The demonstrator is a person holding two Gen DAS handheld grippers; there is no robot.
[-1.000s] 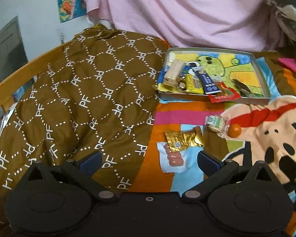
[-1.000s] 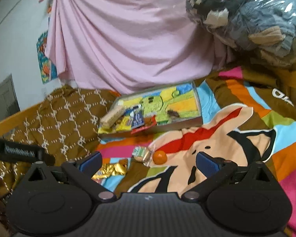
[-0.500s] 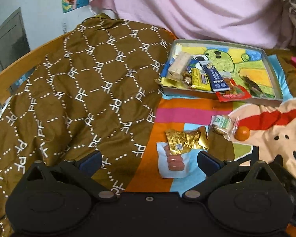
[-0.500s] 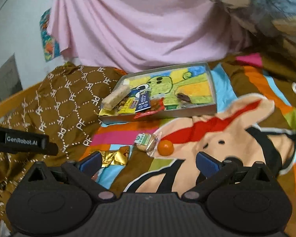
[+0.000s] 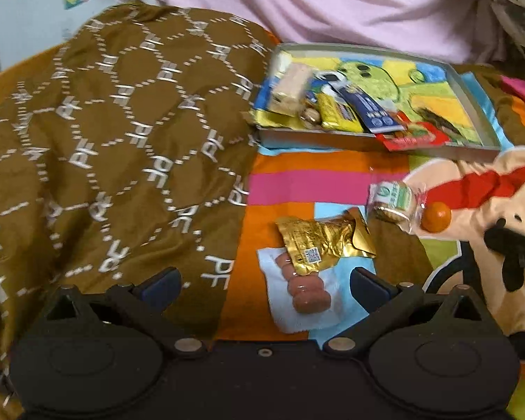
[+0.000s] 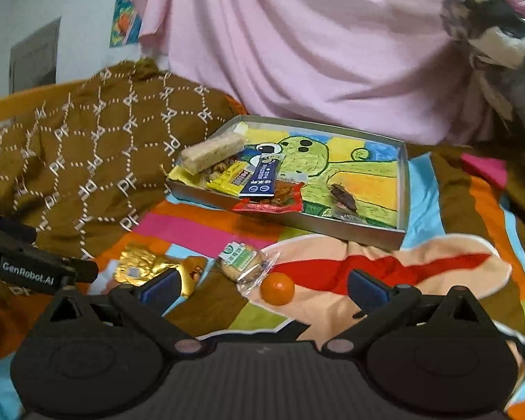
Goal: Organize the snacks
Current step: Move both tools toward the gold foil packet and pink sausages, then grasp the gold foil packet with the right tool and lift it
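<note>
Left gripper [image 5: 264, 288] spread wide, grasping nothing, low over the striped blanket [image 5: 287, 168]. Pink sausage pack [image 5: 299, 292] between the blue fingertips, nearer the right one, on its white wrapper. Gold foil packet [image 5: 320, 241] at 12 o'clock of the sausages, overlapping their top end. Clear-wrapped biscuit with green label [image 5: 392, 201] at 2 o'clock of the foil, and small orange fruit [image 5: 435, 212] just beside it at 3 o'clock, touching the wrapper's edge. Shallow tray with cartoon lining [image 5: 472, 84] farther off at 12 to 1 o'clock; pale bar [image 5: 290, 85], yellow packet [image 5: 336, 115], blue packet [image 5: 365, 105] and red packet [image 5: 413, 136] heaped in its left near corner, red one hanging over the rim. Brown patterned quilt [image 5: 122, 140] at 9 to 11 o'clock. Right gripper [image 6: 262, 285] likewise splayed and empty, orange fruit [image 6: 277, 288] between its fingertips, biscuit [image 6: 243, 262] at 11 o'clock of that fruit, tray [image 6: 404, 189] at 12 o'clock. Pink cloth [image 6: 315, 52] behind everything.
</note>
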